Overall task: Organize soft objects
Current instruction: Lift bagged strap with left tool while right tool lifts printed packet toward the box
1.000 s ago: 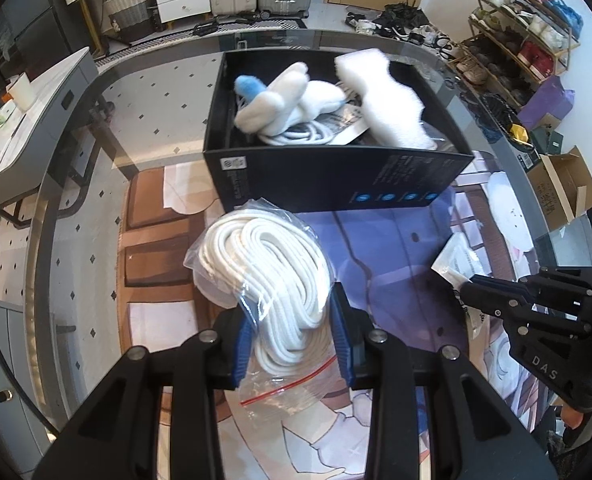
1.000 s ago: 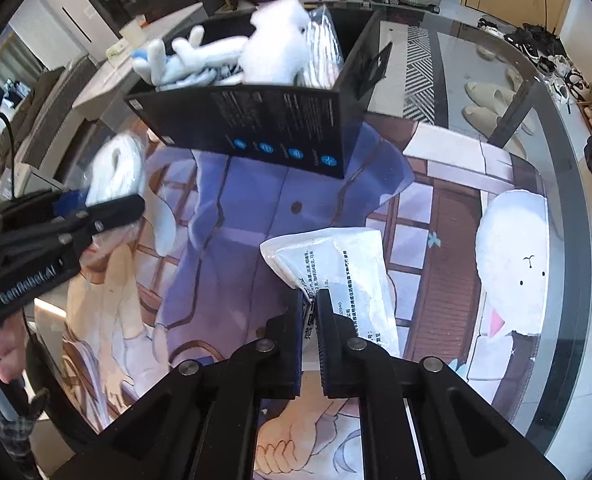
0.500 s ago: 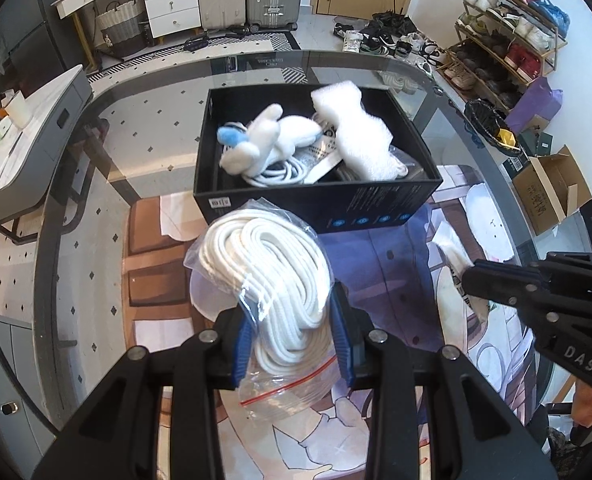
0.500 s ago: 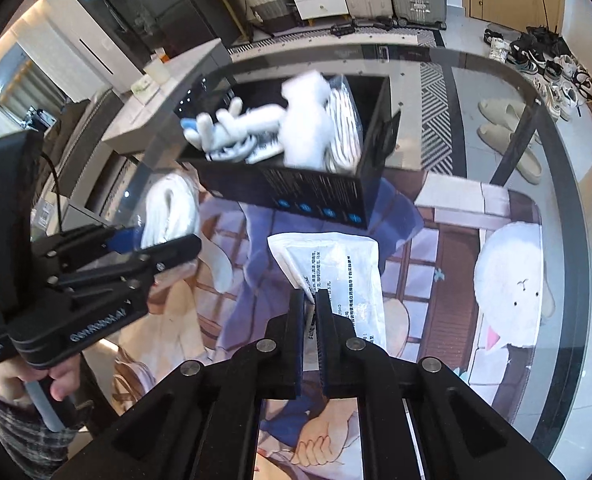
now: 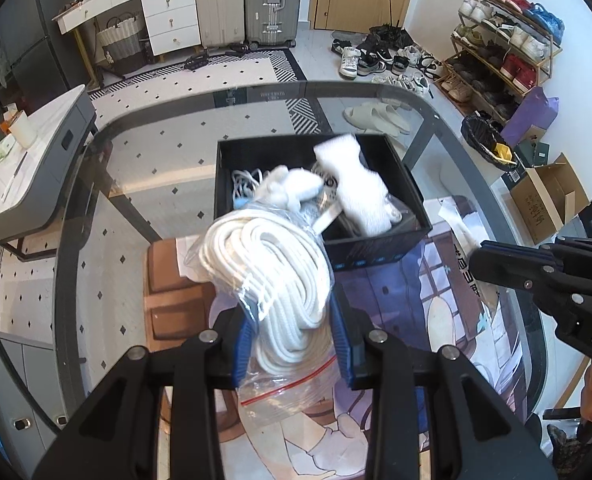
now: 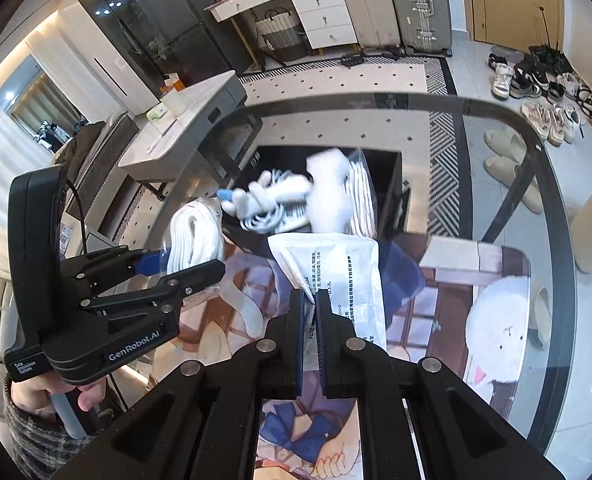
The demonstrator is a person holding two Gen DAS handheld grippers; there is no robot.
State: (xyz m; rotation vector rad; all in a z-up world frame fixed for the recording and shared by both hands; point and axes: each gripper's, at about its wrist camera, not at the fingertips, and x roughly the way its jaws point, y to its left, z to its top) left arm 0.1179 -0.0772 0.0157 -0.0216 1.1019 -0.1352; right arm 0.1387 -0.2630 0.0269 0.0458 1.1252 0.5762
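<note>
Both bags lifted toward the box

The rope bag (image 5: pixel 272 280) is pinched by the left tongs (image 5: pixel 292 344), the flat pouch (image 6: pixel 331 276) by the right tongs (image 6: pixel 311 320); both are now raised off the mat (image 5: pixel 435 312), the box (image 5: pixel 375 248) just ahead, ready for dropping in.

One black box (image 5: pixel 375 246), one bagged rope coil (image 5: pixel 272 264), one white packet (image 6: pixel 335 272), two suitcases (image 5: pixel 248 0).

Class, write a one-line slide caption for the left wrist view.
Left gripper grips a bagged coil of white rope above the glass table, with a black box of soft things ahead.
</note>
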